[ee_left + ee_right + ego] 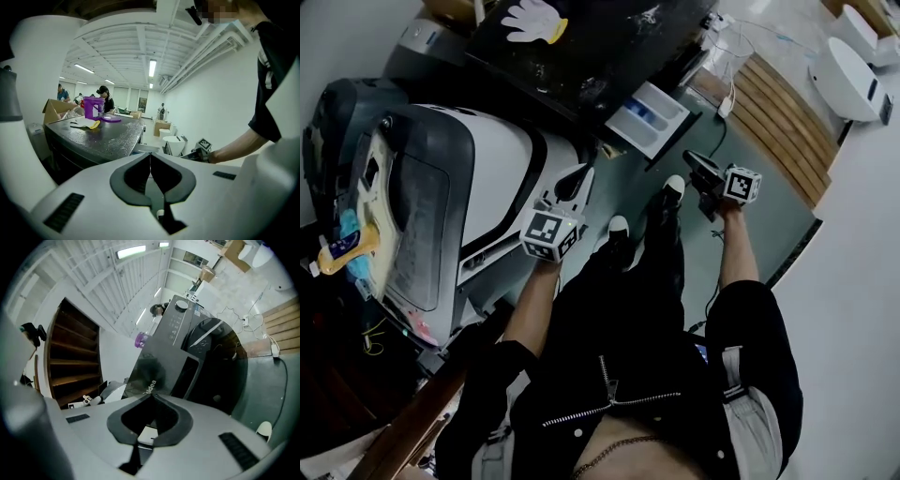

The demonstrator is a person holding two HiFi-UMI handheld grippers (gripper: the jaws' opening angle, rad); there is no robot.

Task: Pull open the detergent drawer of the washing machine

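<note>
Drawer is standing pulled out of the washer, just ahead of the right claw and beyond the left claw; both claws are hanging pressed together, empty, clear of it, so no further pull seems needed.
</note>
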